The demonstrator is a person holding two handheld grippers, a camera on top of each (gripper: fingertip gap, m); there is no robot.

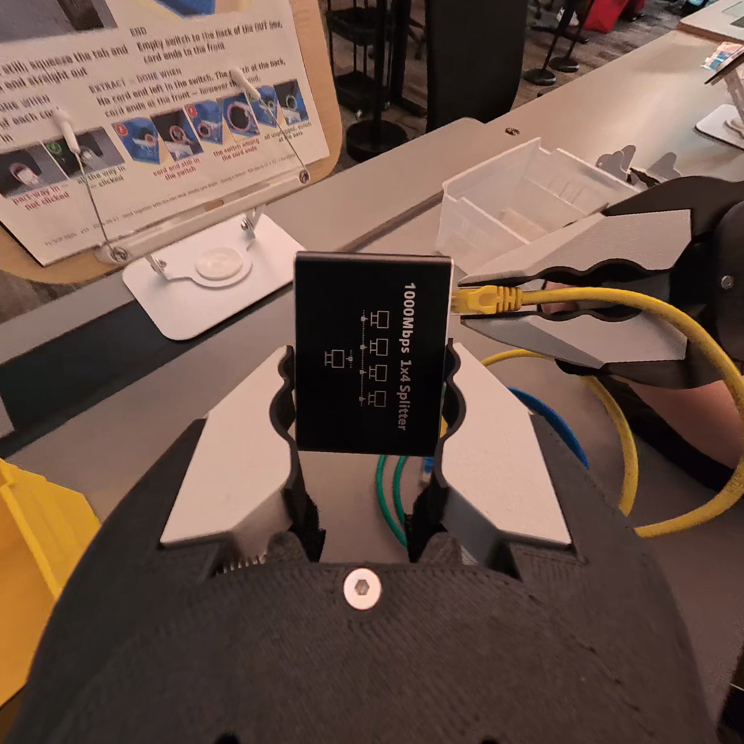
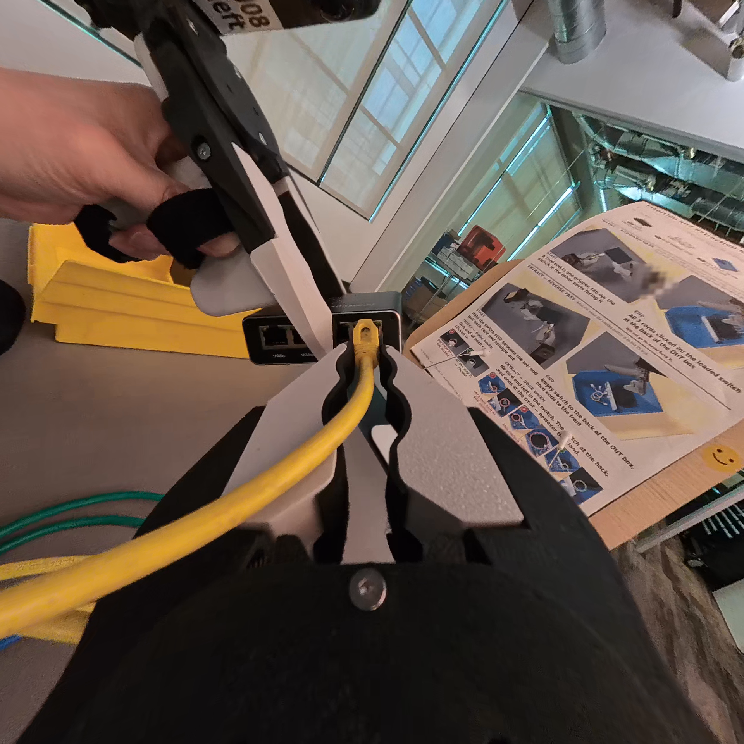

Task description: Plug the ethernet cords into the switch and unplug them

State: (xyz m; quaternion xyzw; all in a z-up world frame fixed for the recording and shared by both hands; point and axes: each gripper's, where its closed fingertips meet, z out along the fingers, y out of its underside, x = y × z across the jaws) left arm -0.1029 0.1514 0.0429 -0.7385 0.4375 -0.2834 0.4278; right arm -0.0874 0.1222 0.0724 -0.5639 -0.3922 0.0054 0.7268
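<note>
My left gripper [image 1: 368,354] is shut on the black switch [image 1: 370,354] and holds it above the table, ports facing right. My right gripper [image 2: 364,354] is shut on the yellow cord's plug [image 2: 365,338]; it also shows in the left wrist view [image 1: 479,300]. The plug's tip sits at the switch's end port [image 2: 362,326]; I cannot tell how deep it is. The right gripper [image 1: 463,300] comes in from the right in the left wrist view. The yellow cord [image 1: 684,362] loops down to the table. The other ports [image 2: 277,336] look empty.
A green cord [image 1: 388,495] and a blue cord [image 1: 555,426] lie on the table under the switch. A white bin [image 1: 523,201] stands behind the right gripper. A yellow bin [image 2: 133,298] sits at the left. An instruction sheet on a stand [image 1: 161,120] is at the back.
</note>
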